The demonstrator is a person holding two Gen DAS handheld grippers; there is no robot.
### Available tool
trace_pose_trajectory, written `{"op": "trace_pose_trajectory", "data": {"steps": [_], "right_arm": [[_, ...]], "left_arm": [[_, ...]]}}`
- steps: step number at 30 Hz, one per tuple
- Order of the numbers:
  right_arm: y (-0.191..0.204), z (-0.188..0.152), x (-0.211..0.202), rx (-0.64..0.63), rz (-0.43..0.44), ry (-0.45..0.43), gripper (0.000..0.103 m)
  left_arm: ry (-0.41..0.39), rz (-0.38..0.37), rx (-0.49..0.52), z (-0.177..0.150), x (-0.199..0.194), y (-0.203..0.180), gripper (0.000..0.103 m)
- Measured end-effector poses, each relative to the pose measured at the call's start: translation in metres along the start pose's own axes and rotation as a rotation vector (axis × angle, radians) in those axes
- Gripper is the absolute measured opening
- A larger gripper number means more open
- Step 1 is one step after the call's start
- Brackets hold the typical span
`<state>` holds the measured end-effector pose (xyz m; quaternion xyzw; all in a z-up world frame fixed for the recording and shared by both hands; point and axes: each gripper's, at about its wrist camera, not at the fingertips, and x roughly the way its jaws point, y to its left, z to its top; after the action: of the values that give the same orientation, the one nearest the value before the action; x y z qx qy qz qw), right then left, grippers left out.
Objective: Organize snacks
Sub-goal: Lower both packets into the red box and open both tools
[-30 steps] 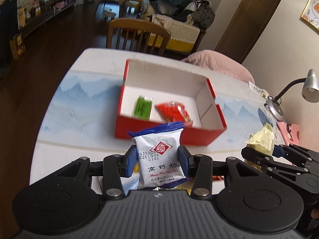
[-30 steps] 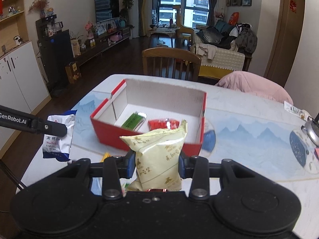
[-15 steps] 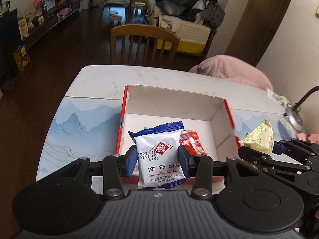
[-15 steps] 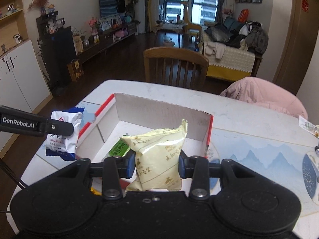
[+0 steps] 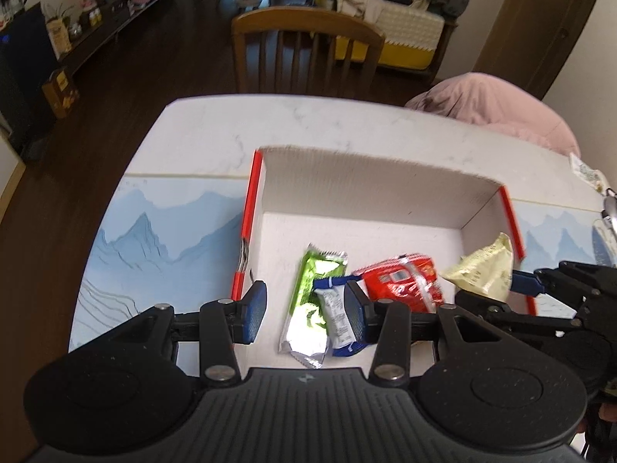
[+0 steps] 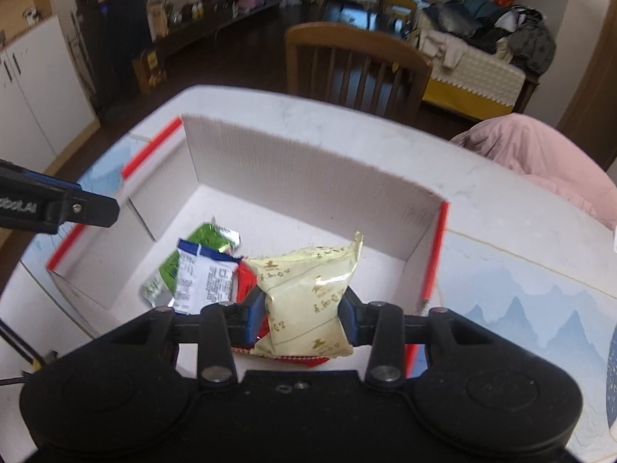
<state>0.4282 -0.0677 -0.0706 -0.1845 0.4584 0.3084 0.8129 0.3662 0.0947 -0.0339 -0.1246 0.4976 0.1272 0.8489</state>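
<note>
A red cardboard box (image 5: 378, 189) with a white inside stands on the table; it also shows in the right wrist view (image 6: 308, 162). In it lie a green packet (image 5: 312, 289), a red packet (image 5: 401, 281) and a white-and-blue packet (image 5: 337, 312), which rests against my left gripper's right pad. My left gripper (image 5: 304, 312) is open over the box's near left part. My right gripper (image 6: 302, 318) is shut on a pale yellow packet (image 6: 308, 297) and holds it over the box's near right part. The yellow packet also shows in the left wrist view (image 5: 484, 270).
A wooden chair (image 5: 304, 50) stands at the table's far side. A pink cushion (image 5: 497, 108) lies at the far right. A blue mountain-print mat (image 5: 162, 231) covers the table under the box. A lamp base (image 6: 611, 378) sits at the right edge.
Both grippers moved forward over the box. My left gripper opened and the white-and-blue packet dropped into the box. The right gripper still holds the yellow packet.
</note>
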Motion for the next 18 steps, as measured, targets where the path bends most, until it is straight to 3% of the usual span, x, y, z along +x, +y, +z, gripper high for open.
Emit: {"op": "trace_pose_trajectory", "data": {"steps": [9,18], "right_arm": [[0.009,0.006,0.035,-0.062,0.033,0.041,0.040],[-0.001,0.009,0.020,-0.046,0.071,0.029,0.040]], "left_arm": [[0.025,0.015,-0.050,-0.008,0.008,0.009,0.043],[-0.006,-0.003,-0.072,-0.022,-0.013,0.014,0.043]]}}
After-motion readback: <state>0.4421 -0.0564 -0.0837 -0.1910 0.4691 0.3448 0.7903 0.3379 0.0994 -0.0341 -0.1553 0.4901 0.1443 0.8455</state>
